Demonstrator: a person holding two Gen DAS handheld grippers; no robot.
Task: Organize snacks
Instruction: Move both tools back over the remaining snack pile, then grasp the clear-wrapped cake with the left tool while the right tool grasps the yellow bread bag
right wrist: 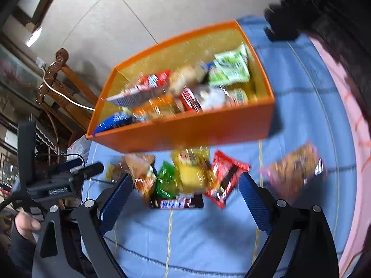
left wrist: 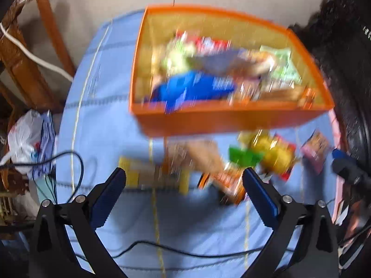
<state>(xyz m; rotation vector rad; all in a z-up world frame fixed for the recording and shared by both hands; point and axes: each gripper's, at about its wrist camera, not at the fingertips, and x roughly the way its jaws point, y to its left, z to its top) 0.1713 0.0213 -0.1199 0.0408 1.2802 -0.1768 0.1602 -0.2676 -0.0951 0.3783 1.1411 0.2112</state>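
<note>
An orange box (left wrist: 208, 120) (right wrist: 185, 132) holding several snack packets stands on a blue cloth. In front of it lie loose snacks: a yellow packet (right wrist: 192, 173) (left wrist: 276, 153), a green packet (right wrist: 165, 180) (left wrist: 243, 157), a red packet (right wrist: 226, 178), a dark chocolate bar (right wrist: 176, 202), a brown packet (right wrist: 138, 164) (left wrist: 201, 155) and a pink-edged packet (right wrist: 294, 169) (left wrist: 316, 148). My left gripper (left wrist: 184, 183) is open and empty above the cloth, near the brown packet. My right gripper (right wrist: 185, 185) is open and empty, just short of the loose snacks. Both views are motion-blurred.
The blue cloth (left wrist: 104, 92) covers the surface, with a pink edge (right wrist: 352, 115) at the right. A wooden chair (left wrist: 27, 53) and a white plastic bag (left wrist: 25, 143) are at the left. A black cable (left wrist: 185, 252) crosses the cloth near me.
</note>
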